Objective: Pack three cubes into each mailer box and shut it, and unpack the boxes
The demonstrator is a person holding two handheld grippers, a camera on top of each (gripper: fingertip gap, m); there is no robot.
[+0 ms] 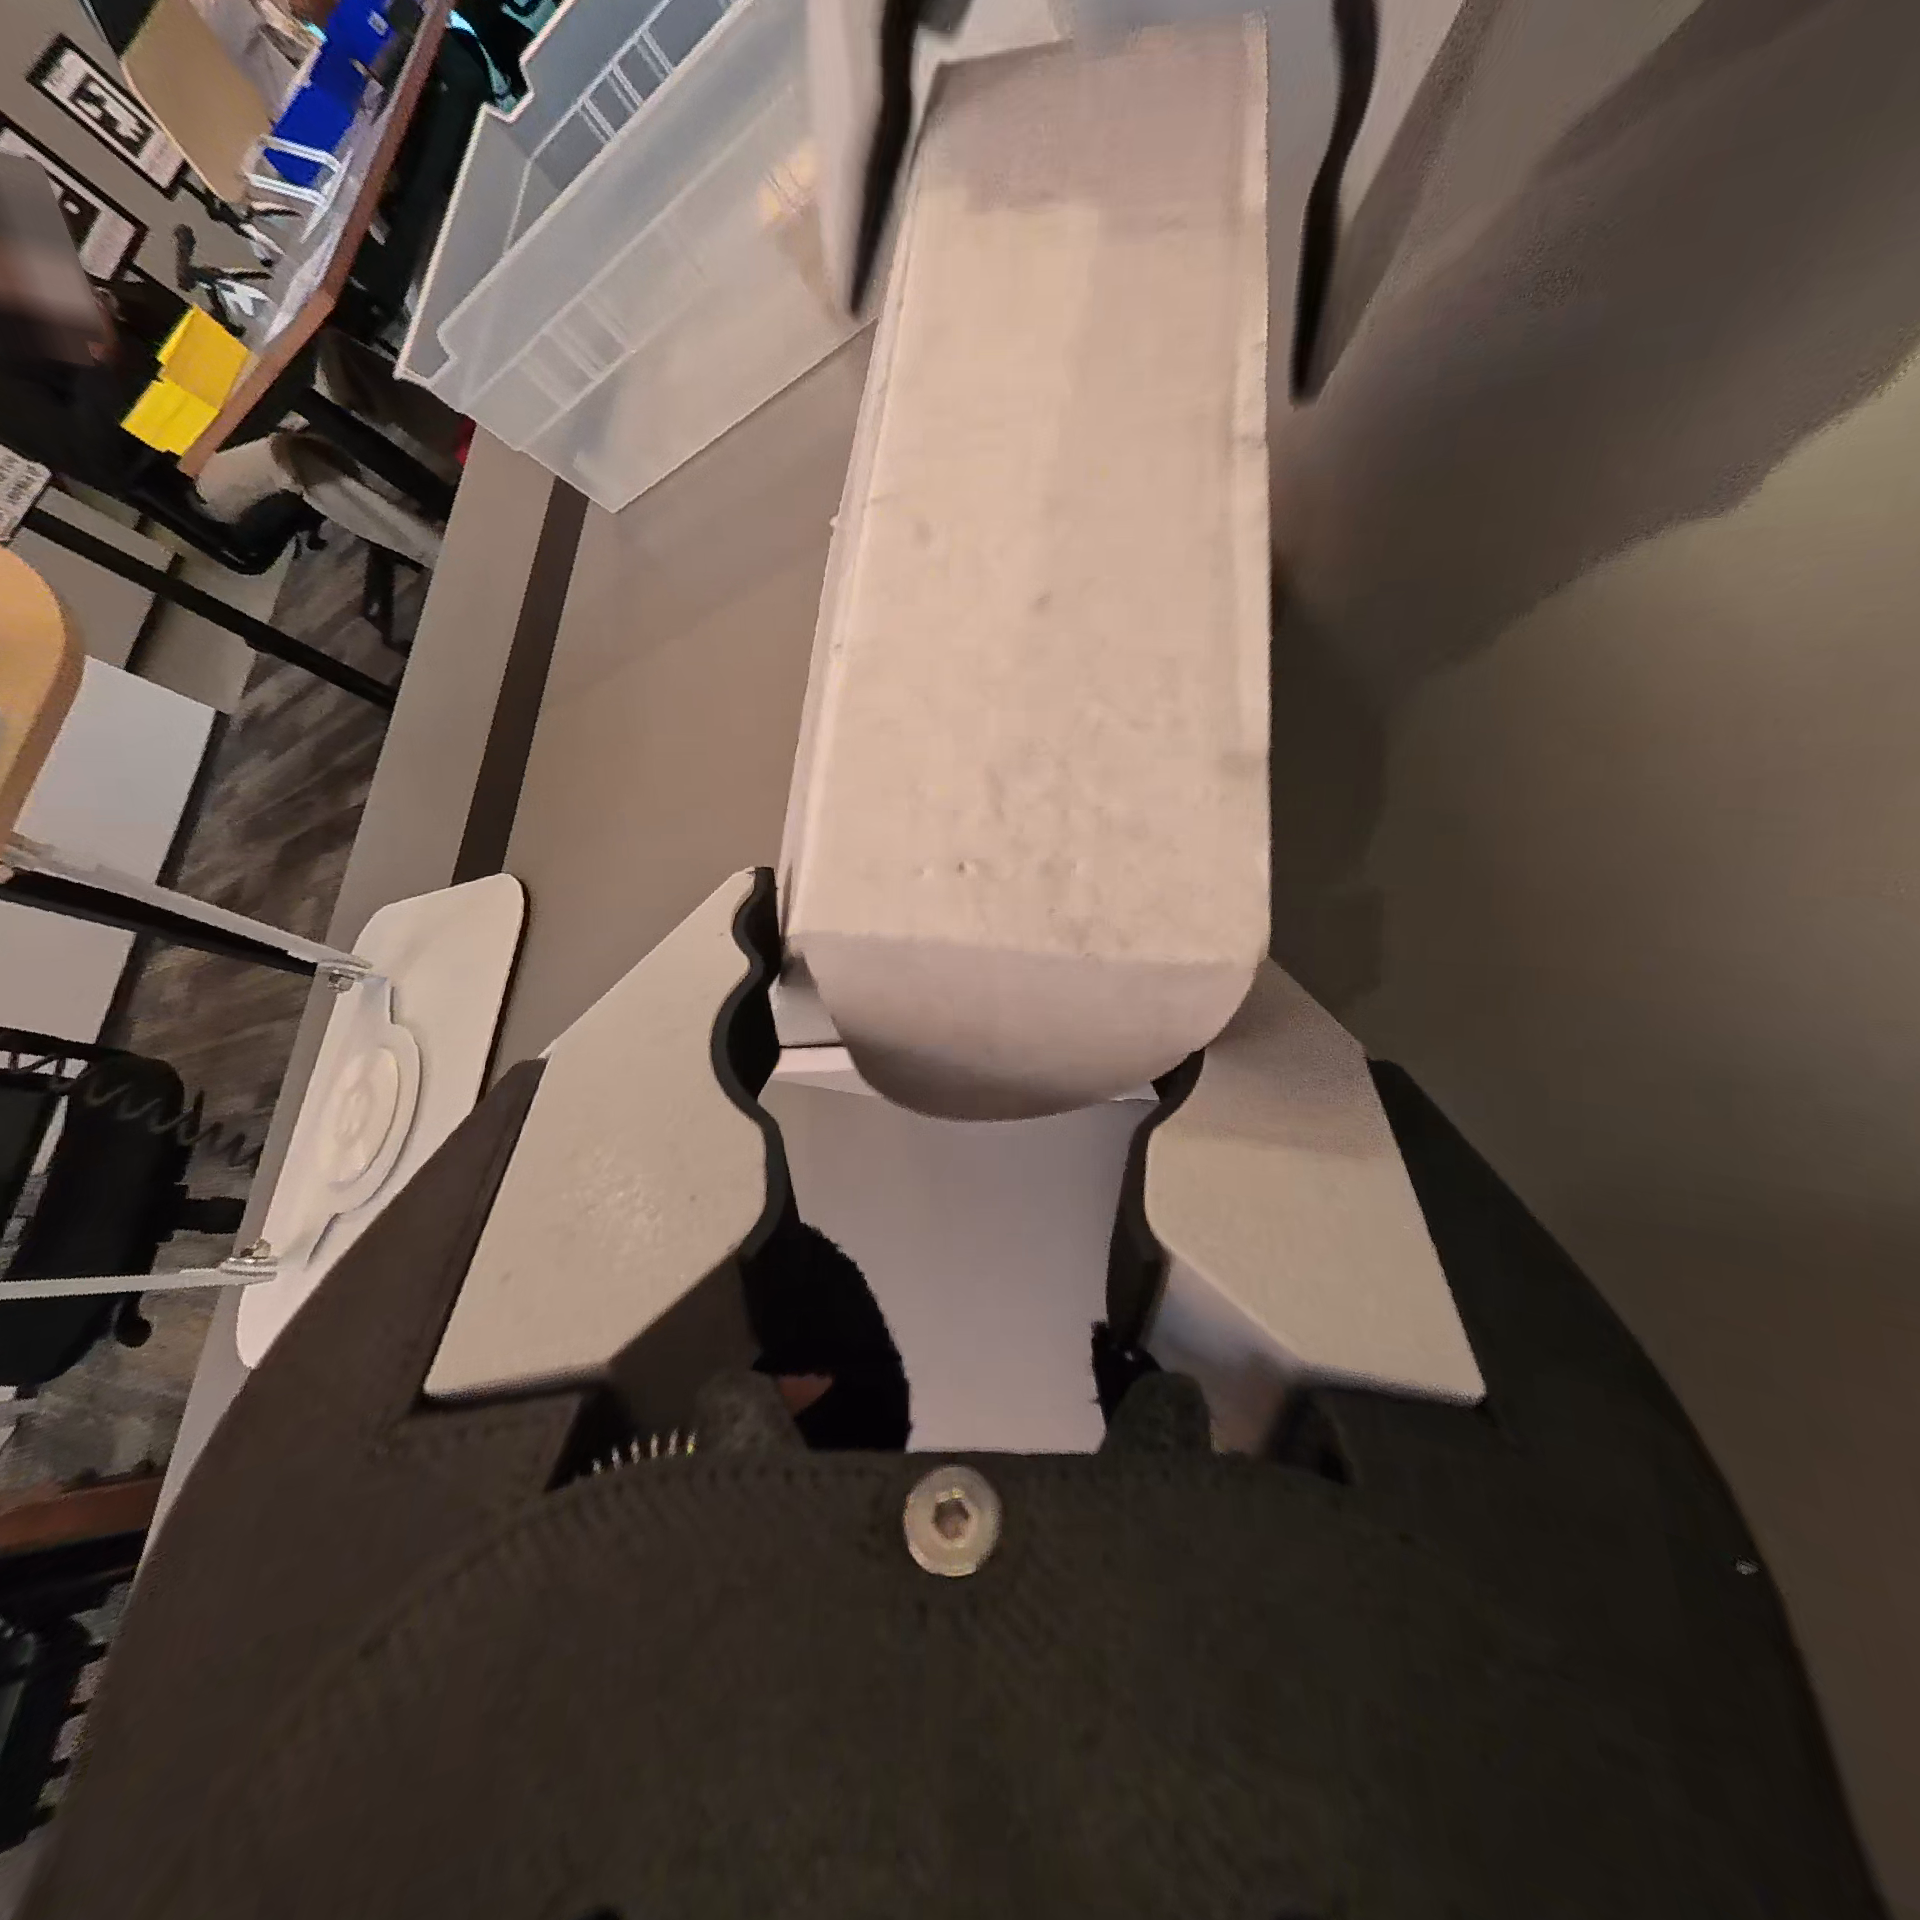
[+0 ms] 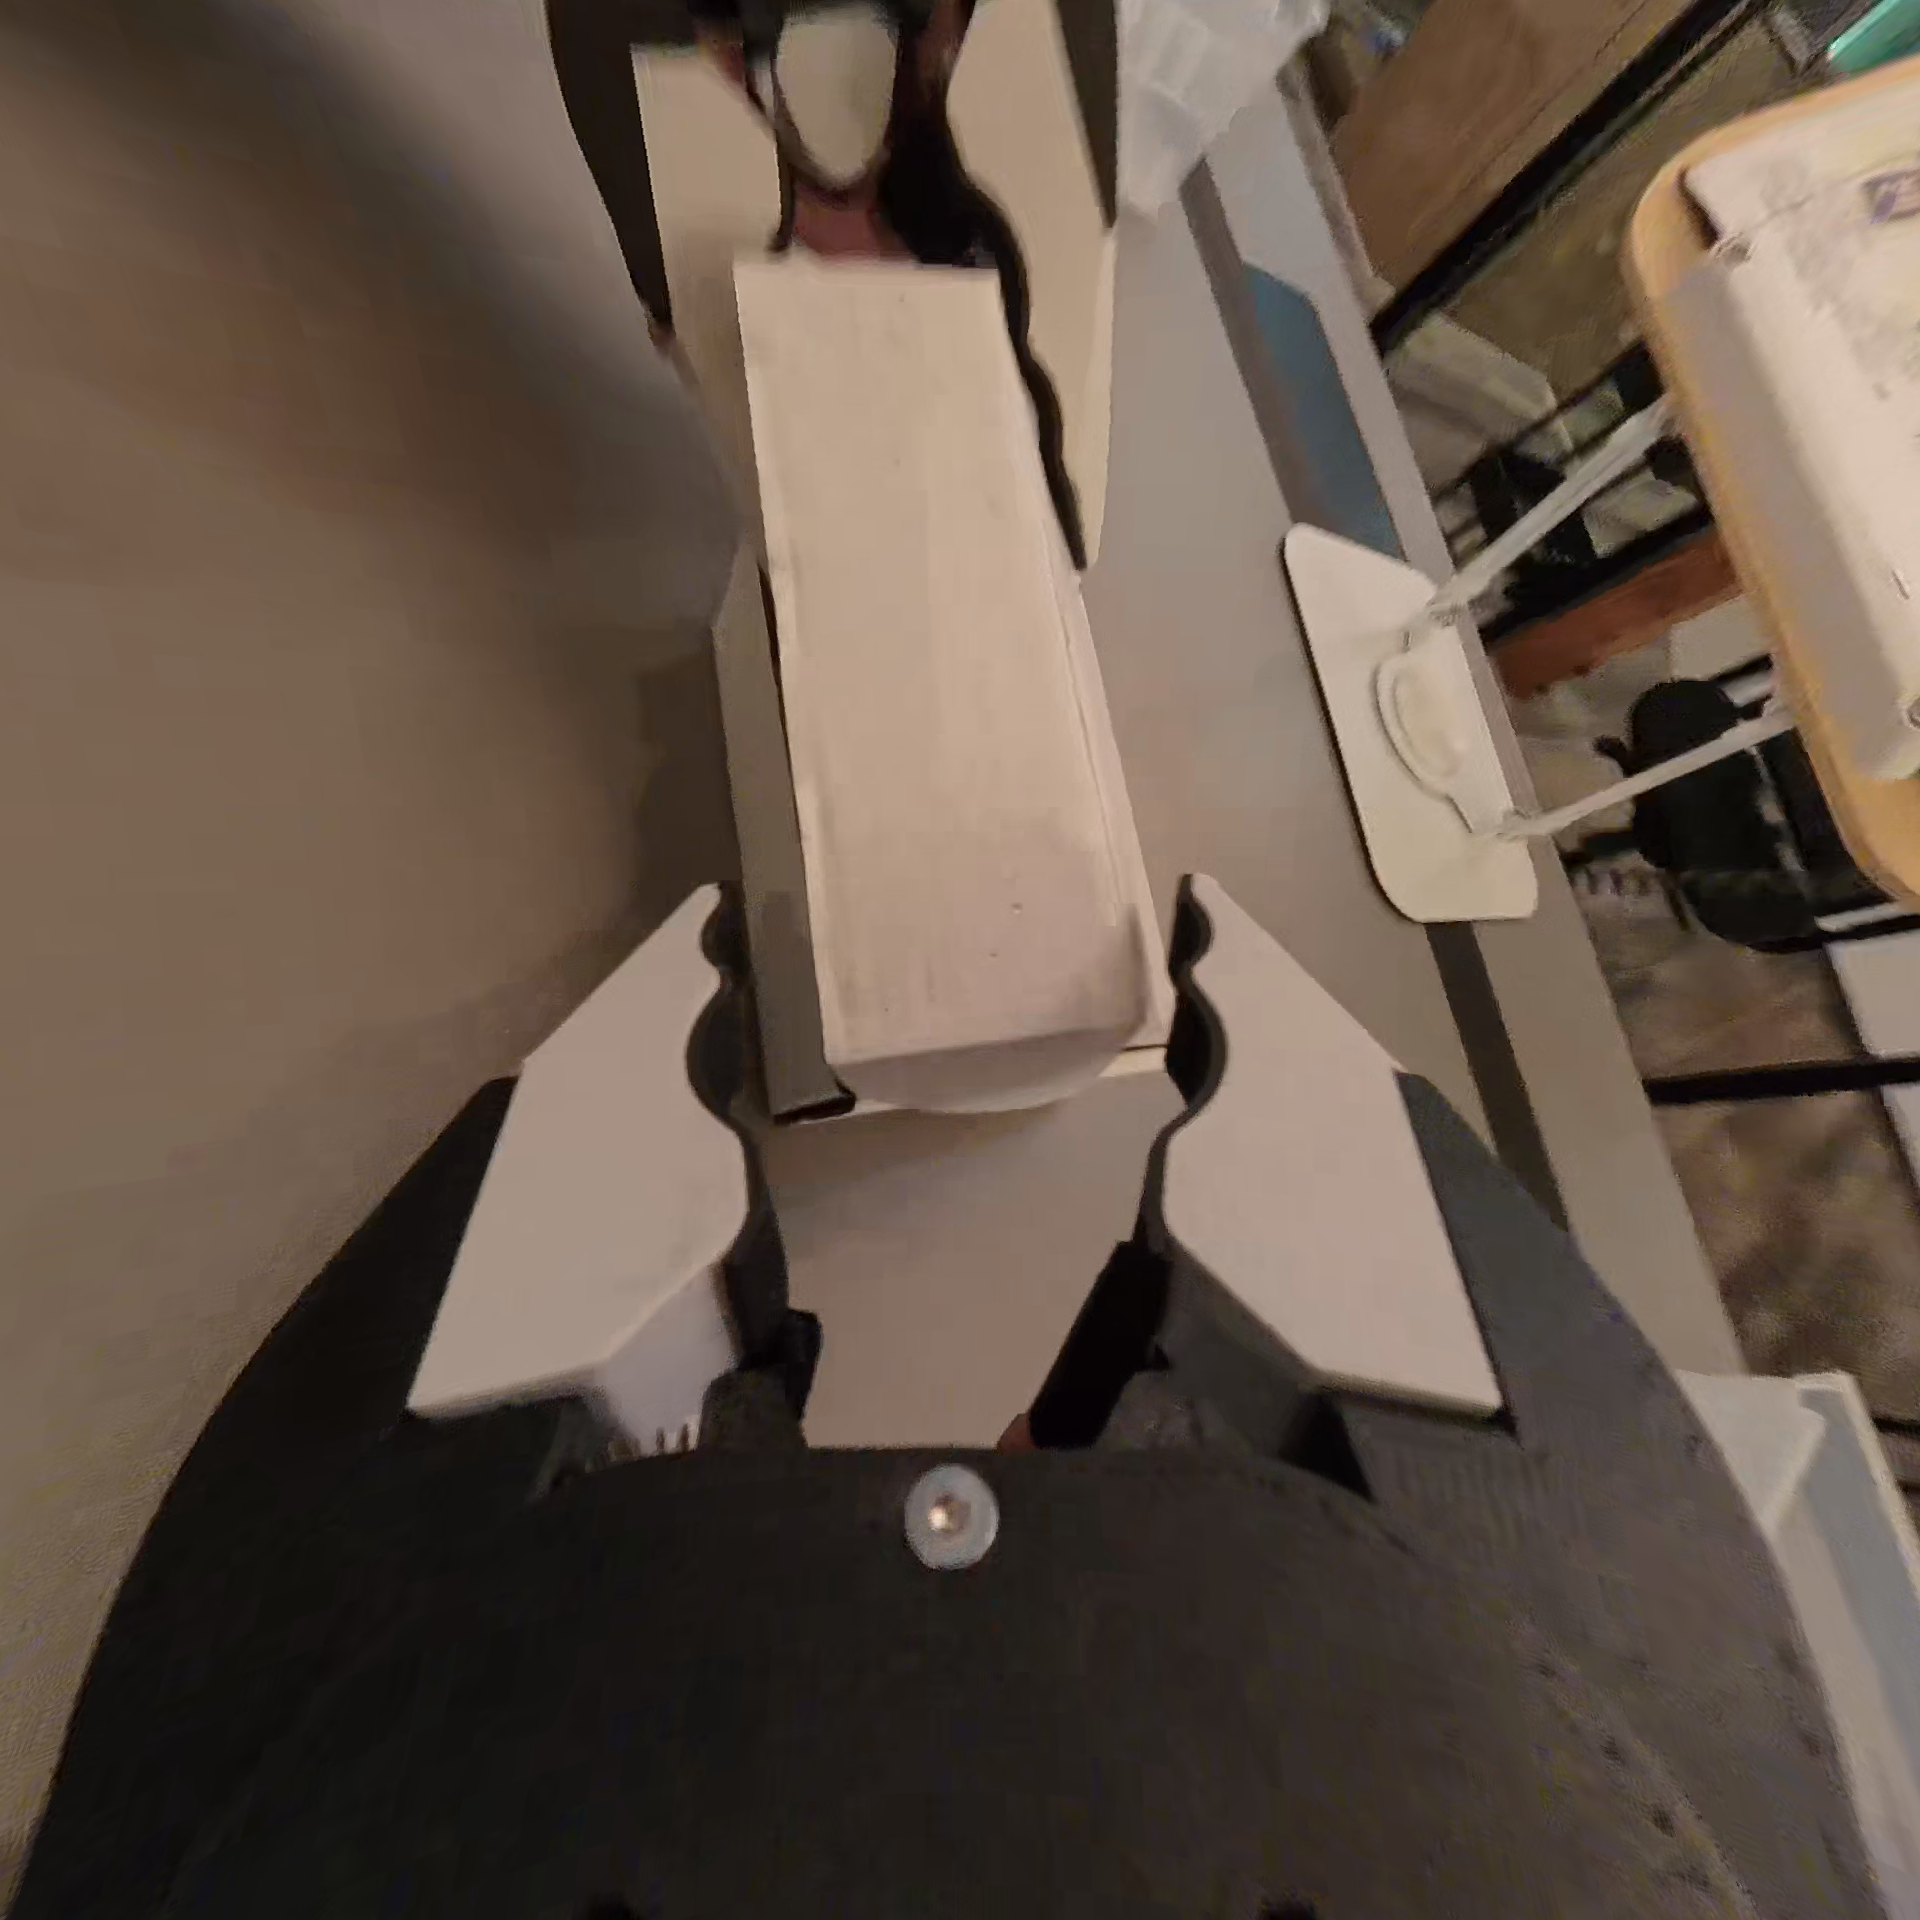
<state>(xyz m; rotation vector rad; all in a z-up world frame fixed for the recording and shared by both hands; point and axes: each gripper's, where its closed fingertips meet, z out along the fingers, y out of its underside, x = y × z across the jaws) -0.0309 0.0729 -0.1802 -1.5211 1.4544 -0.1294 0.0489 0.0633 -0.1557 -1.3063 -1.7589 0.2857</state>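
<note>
A long white mailer box (image 1: pixel 1049 623) lies closed on the grey table (image 1: pixel 644 727), with one gripper at each end. My left gripper (image 1: pixel 1003 935) straddles the near end. Its left fingertip (image 1: pixel 764 914) is at the box's corner, its right fingertip is mostly hidden under the box, and the jaws stand wider than the box. In the right wrist view the same box (image 2: pixel 935 727) sits between the fingers of my right gripper (image 2: pixel 954 888), with a clear gap at the right pad (image 2: pixel 1195 935). The right gripper (image 1: pixel 1101 156) and the left gripper (image 2: pixel 842 260) each show at the far end in the other's view.
A clear plastic bin (image 1: pixel 644 270) stands at the table's far left. White stand base plates (image 1: pixel 416 1039) (image 2: pixel 1403 727) sit near the table edges. Beyond the edges are the floor, chairs, yellow items (image 1: pixel 187 384) and a wooden-rimmed tray (image 2: pixel 1766 468).
</note>
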